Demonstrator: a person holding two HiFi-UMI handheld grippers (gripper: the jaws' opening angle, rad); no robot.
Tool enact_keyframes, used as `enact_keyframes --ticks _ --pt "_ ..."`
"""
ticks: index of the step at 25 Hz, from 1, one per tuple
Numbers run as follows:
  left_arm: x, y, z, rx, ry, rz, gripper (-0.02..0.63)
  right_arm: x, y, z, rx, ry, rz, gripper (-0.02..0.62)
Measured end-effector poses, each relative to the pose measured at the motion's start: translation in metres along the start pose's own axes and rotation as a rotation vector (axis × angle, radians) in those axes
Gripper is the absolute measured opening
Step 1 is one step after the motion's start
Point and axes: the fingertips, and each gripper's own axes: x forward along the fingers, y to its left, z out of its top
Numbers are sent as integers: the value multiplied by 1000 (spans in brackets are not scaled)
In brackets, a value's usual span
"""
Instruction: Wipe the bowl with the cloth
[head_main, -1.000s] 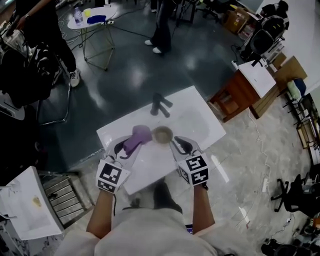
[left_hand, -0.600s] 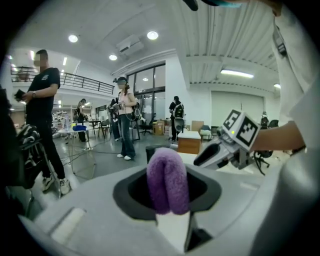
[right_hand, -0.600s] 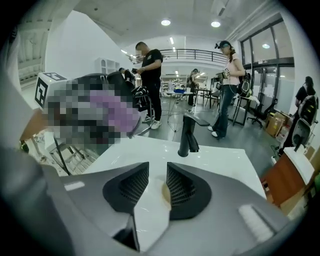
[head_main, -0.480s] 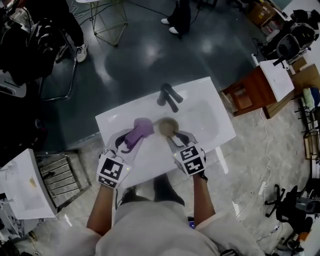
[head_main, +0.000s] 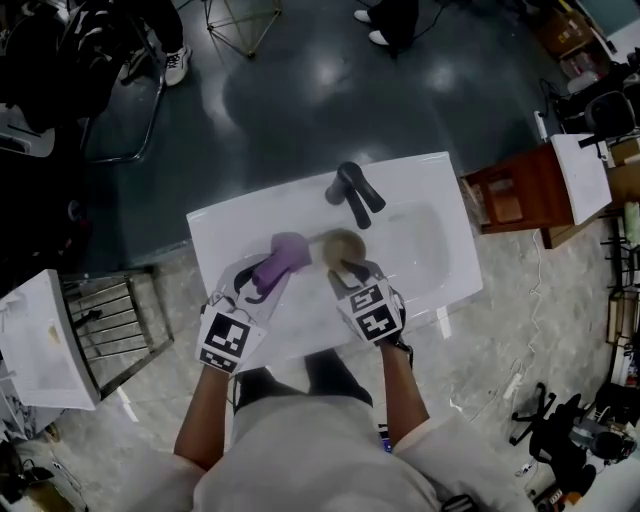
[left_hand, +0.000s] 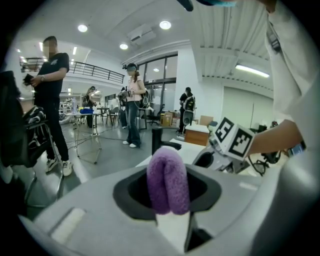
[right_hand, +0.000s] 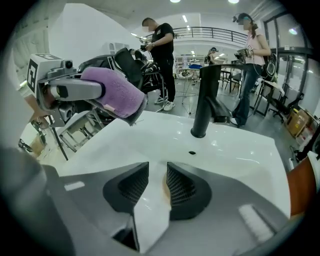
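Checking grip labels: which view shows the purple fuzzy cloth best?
Left gripper view: the folded purple fuzzy cloth fills the centre, pinched in the left tool. Right gripper view shows it side-on over the white sink. Head view shows only a small purple patch.

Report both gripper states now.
Left gripper: shut on the purple cloth.
Right gripper: open, jaws have just been opening, nothing clearly between them.

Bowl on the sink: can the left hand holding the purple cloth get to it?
Probably yes. The left gripper holds the cloth right beside the bowl, with nothing between them. The right gripper, fingers just opened with the bowl's near rim seemingly between them, leaves the cloth's side free.
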Motion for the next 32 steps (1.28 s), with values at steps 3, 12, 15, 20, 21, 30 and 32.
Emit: enact_keyframes --ticks 3,12,15,20,21,30,32 --pt "8 1 -7 -9 23 6 115 19 -8 -10 -11 49 19 130" --pt "19 3 -34 -52 69 35 115 74 -15 -46 -102 211 62 149" --pt "22 5 -41 -55 80 50 115 87 -15 -60 -105 261 86 149" --pt "27 8 -55 -63 102 68 115 105 -23 -75 -116 314 78 149" --pt "27 9 -57 -65 105 70 115 108 -25 -76 -121 321 70 149" --pt "21 12 -71 -93 118 85 115 127 -35 -98 -205 405 17 149" --pt "20 12 -74 -98 122 85 115 130 -36 -102 -227 423 5 149"
